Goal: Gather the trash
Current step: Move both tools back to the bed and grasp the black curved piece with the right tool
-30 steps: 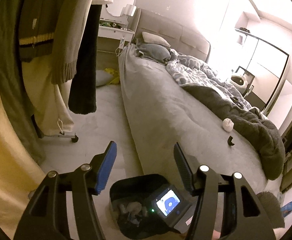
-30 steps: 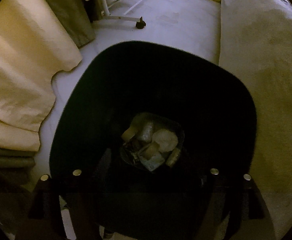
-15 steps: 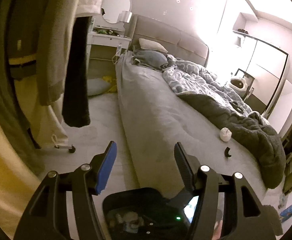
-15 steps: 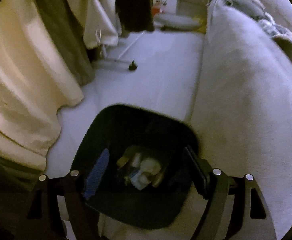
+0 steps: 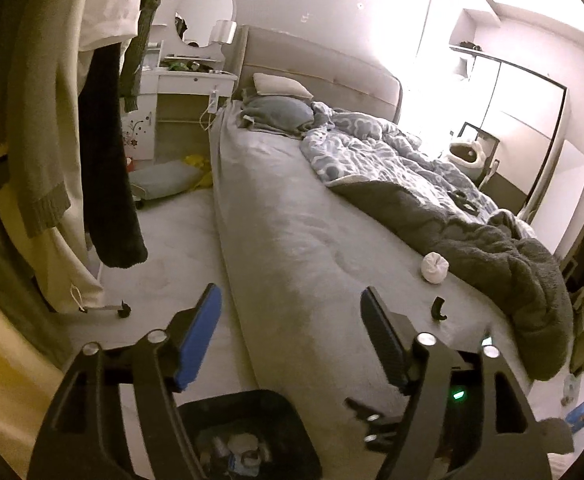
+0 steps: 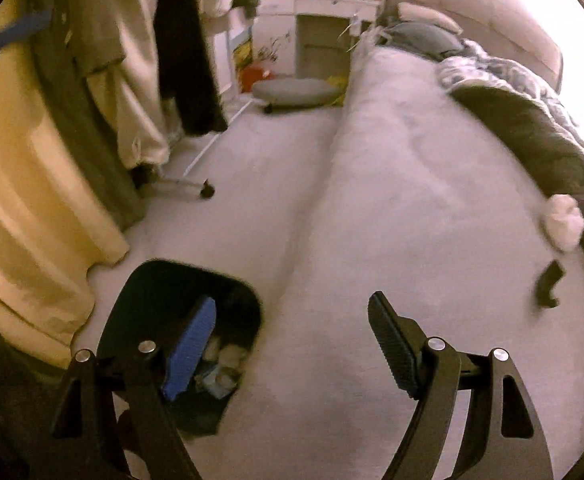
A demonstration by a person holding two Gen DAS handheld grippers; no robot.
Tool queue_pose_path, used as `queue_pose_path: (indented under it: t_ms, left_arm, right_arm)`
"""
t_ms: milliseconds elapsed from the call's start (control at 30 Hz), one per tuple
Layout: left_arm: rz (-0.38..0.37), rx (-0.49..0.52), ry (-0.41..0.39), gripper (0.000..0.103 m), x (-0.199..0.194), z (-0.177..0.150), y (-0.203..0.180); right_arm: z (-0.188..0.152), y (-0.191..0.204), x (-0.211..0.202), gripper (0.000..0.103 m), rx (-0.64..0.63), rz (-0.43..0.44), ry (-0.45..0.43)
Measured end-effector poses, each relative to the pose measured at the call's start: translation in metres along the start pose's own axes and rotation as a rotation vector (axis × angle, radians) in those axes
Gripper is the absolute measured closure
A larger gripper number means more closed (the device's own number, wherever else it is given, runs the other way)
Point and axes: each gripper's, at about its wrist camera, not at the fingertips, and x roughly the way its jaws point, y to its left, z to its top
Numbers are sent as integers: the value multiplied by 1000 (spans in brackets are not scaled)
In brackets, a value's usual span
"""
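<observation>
Tissue, crumpled into a white wad point(image 5: 434, 267), lies on the grey bed point(image 5: 292, 240) beside the dark blanket point(image 5: 491, 248), a small black piece point(image 5: 437, 309) near it. It looks light and soft, likely best pinched across its middle. The left gripper point(image 5: 290, 320) is opening, empty; the right gripper point(image 6: 292, 328) stands apart, empty. The black bin point(image 6: 180, 320) sits on the floor. The black piece's nature stays unclear.

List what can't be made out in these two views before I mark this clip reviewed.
- Trash bin contents: left wrist view, cut by the bottom edge, dark; right wrist view, blurred behind the right hand-held gripper finger.
- Small black object on the bed: too small and blurred to identify.
- White wad: material unclear.
- Blue packet: at the fisheye edge.
</observation>
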Motion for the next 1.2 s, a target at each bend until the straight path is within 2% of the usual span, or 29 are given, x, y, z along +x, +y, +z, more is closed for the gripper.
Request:
queue_pose_path:
  t_ms: [167, 333, 467, 633, 733, 933, 1100, 1200]
  left_arm:
    - [-18, -9, 54, 24, 33, 1, -18]
    - [-61, -8, 79, 21, 56, -1, -38]
    - [-120, 5, 86, 14, 68, 1, -54]
    - [-117, 14, 94, 11, 84, 2, -67]
    - [-109, 34, 114, 10, 97, 1, -76]
    - [-88, 87, 146, 9, 119, -1, -95]
    - [-93, 172, 136, 9, 137, 6, -114]
    - [-107, 171, 146, 9, 154, 11, -117]
  right_arm:
    - [7, -35, -23, 20, 16, -15, -68]
    - [9, -67, -32, 20, 36, -38, -99]
    - [10, -86, -36, 20, 32, -43, -116]
    - [7, -112, -39, 19, 51, -46, -131]
    - [5, -127, -39, 13, 54, -60, -136]
    - [5, -153, -38, 13, 57, -60, -140]
    - [5, -173, -34, 13, 84, -42, -126]
    - [3, -182, -32, 12, 117, -29, -121]
